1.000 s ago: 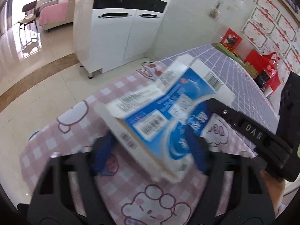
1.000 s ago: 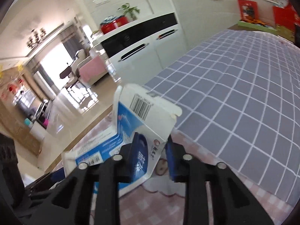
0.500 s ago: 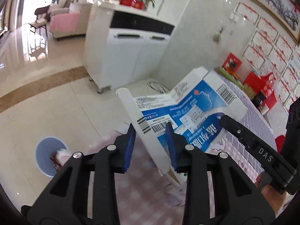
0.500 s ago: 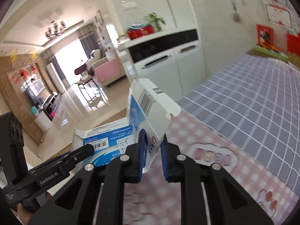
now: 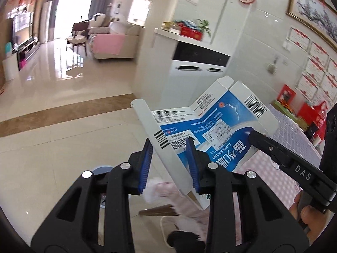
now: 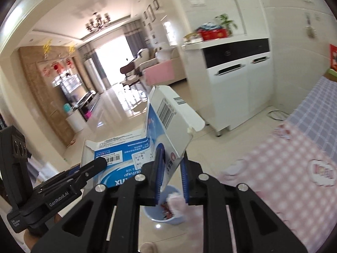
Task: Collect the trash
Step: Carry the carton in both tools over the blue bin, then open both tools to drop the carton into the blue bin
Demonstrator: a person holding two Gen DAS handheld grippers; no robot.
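A flattened blue-and-white carton (image 5: 212, 124) hangs in the air past the table's edge, held from both ends. My left gripper (image 5: 169, 162) is shut on its white barcode flap, which runs slanted between the blue pads. My right gripper (image 6: 171, 170) is shut on the carton's (image 6: 168, 118) other end, which stands up on edge. Each gripper shows in the other's view: the right one's finger (image 5: 271, 147) lies on the carton's printed face, the left one's finger (image 6: 90, 167) near a barcode. A light blue bin (image 6: 166, 213) with trash in it stands on the floor below.
The table with its pink checked cloth (image 6: 284, 179) and purple grid cloth (image 6: 316, 109) lies to the right. A white cabinet (image 5: 189, 76) stands ahead by the wall. Glossy tiled floor (image 5: 63, 137) stretches left toward a sofa. A hand (image 5: 305, 213) holds the right gripper.
The left gripper's jaws narrowed from wide apart onto the carton's flap. Both grippers lifted the carton off the pink cloth and carried it leftward, out over the floor and the bin.
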